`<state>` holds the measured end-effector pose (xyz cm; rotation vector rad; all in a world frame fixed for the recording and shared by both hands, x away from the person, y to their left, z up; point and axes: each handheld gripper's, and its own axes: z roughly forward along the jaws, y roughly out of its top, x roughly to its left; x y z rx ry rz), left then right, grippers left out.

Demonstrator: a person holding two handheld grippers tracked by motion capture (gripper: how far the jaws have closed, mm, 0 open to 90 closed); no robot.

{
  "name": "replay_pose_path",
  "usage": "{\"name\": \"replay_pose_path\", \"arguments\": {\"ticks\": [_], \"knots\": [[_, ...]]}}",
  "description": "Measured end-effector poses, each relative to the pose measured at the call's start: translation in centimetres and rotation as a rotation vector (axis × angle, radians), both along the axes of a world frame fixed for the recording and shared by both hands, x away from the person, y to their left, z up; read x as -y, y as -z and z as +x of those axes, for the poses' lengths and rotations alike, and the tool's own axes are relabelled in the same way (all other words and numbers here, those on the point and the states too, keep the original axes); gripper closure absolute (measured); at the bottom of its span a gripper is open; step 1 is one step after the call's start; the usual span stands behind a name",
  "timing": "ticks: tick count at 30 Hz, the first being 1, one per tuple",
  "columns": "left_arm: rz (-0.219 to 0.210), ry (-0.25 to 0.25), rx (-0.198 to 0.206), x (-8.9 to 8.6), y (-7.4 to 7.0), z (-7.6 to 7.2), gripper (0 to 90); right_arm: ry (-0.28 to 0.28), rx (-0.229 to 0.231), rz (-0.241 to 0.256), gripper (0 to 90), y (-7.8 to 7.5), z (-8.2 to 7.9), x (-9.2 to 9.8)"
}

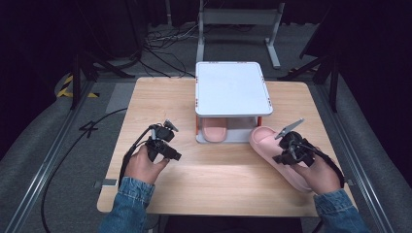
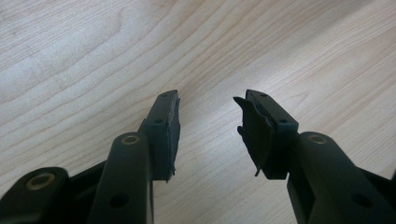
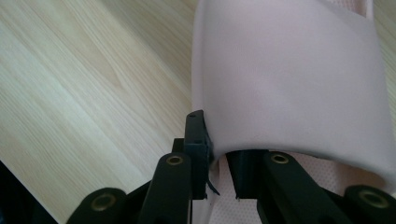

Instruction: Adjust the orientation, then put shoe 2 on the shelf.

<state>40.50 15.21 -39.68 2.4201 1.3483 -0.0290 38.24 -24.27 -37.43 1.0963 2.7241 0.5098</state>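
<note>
On the wooden table point(image 1: 218, 174), toward its right side, I had the right gripper point(image 3: 219, 154) clamped on the strap of a pink slipper point(image 1: 272, 145); in the right gripper view one jaw sat outside the strap's edge and the other under it, the pale pink band point(image 3: 289, 84) pinched between them and the dotted footbed showing just below. From the high view that slipper lay at an angle, its toe pointing up and left toward the shelf, its heel end hidden beneath my right hand point(image 1: 320, 174). My left gripper point(image 2: 208, 126) hung over bare wood on the left half of the table, its jaws apart with nothing between them but the grain of the tabletop; the pad point(image 2: 252, 130) on one jaw looked frayed at its edge. My left hand point(image 1: 145, 165) held it well apart from the slipper and from the shelf. At the far middle of the table stood a small white two-level rack point(image 1: 232, 87), its top surface bare, and on its lower level I could see a second pink slipper point(image 1: 214, 130) lying with its open end toward me. Both of my sleeves were blue denim, coming in from the near edge. Black cables point(image 1: 77, 145) trailed off the left side of the table onto the grey floor.
</note>
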Motion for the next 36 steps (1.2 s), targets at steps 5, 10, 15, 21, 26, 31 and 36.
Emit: {"name": "replay_pose_path", "arguments": {"ticks": [5, 10, 15, 21, 26, 31, 36], "knots": [[-0.003, -0.007, -0.002, -0.3, 0.0, 0.1, 56.7, 0.025, 0.002, 0.015, 78.8, 0.3, 1.3, -2.4], [-0.005, -0.005, 0.002, -0.3, 0.0, -0.1, 56.7, 0.029, 0.003, 0.008, 78.4, 1.0, 2.5, -4.9], [-0.007, -0.011, 0.000, -0.6, 0.0, -0.2, 56.8, 0.064, 0.024, 0.014, 78.4, 1.5, 3.7, -6.6], [-0.009, -0.010, 0.002, -0.8, -0.1, -0.2, 56.8, 0.130, 0.035, 0.019, 77.0, 2.1, 4.9, -7.3], [-0.005, -0.008, -0.002, -0.6, 0.1, -0.1, 56.9, 0.122, 0.036, -0.005, 74.3, 2.7, 5.3, -8.2], [-0.007, -0.006, -0.001, -0.5, 0.0, -0.1, 56.9, 0.118, 0.045, -0.012, 60.7, 2.9, 4.9, -8.2], [-0.008, -0.004, -0.005, -0.4, 0.0, 0.0, 56.8, 0.107, 0.065, 0.026, 56.9, 1.5, 3.2, -6.4]]}}
